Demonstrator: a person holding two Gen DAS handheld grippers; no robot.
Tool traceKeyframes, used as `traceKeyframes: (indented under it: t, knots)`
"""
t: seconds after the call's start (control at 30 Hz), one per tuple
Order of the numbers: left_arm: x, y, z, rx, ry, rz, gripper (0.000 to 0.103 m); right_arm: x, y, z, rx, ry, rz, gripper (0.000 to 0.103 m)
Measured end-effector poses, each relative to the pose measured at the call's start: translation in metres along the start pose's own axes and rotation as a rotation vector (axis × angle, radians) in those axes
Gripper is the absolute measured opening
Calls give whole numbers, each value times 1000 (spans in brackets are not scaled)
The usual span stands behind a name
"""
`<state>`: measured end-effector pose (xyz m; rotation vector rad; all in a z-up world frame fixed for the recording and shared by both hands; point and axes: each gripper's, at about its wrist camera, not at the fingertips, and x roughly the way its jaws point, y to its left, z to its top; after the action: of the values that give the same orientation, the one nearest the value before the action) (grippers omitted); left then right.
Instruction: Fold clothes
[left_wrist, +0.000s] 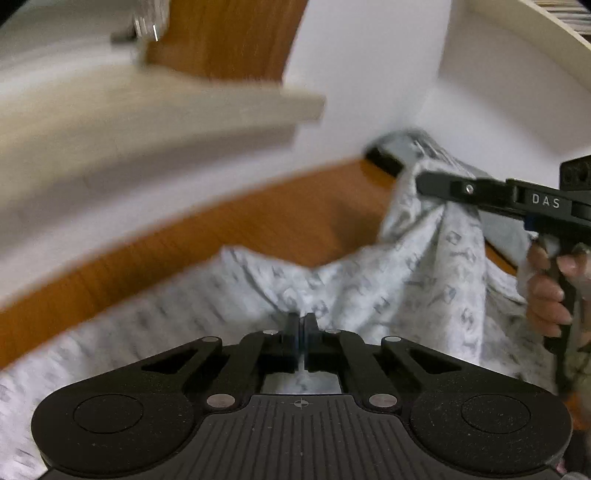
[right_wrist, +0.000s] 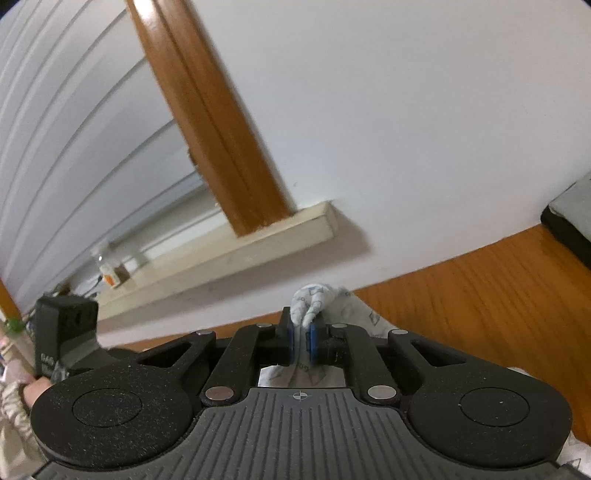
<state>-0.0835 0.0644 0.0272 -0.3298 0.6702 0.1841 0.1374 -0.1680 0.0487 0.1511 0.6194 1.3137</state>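
The left hand-held gripper (left_wrist: 301, 325) was clenched on the grey patterned garment (left_wrist: 369, 280) that lay spread over the wooden desk (left_wrist: 258, 221) toward its far wall edge. The right hand-held gripper (right_wrist: 302, 332) grasped a bunched fold of it, lifted.

white wall (right_wrist: 369, 110), orange-brown wooden surface (right_wrist: 480, 288), cream window ledge (right_wrist: 258, 243), wooden window frame (right_wrist: 207, 110)

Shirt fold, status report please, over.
Left gripper shut on the shirt. Right gripper shut on a bunched fold, lifted off the table. Nothing in the way.
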Motion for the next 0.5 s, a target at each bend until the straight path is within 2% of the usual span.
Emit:
traceKeyframes:
  t: [0.07,0.13,0.17,0.2,0.23,0.27,0.37,0.43,0.5]
  knots:
    - [-10,0,4,8,-69,41,2,-4,-1,1,-16,-56,-19,9]
    - [-29,6,14,-9,-172,114,3,-9,-2,1,-40,-111,-44,9]
    - [-34,7,17,-12,-189,134,3,-4,-3,2,-52,-92,-60,11]
    - [-39,8,20,-15,-204,152,3,2,-5,2,-58,-42,-80,20]
    - [-39,7,18,-3,-193,159,5,8,-7,2,-64,6,-100,35]
    - [-40,6,16,10,-180,165,5,9,-8,1,-70,33,-121,41]
    - [-44,3,2,35,-164,182,20,-10,-8,-2,-134,37,-182,45]
    - [-50,5,-8,33,-159,184,35,-22,-10,-3,-189,72,-230,47]
    - [-55,11,-13,17,-157,178,39,-30,-13,-9,-267,134,-261,53]
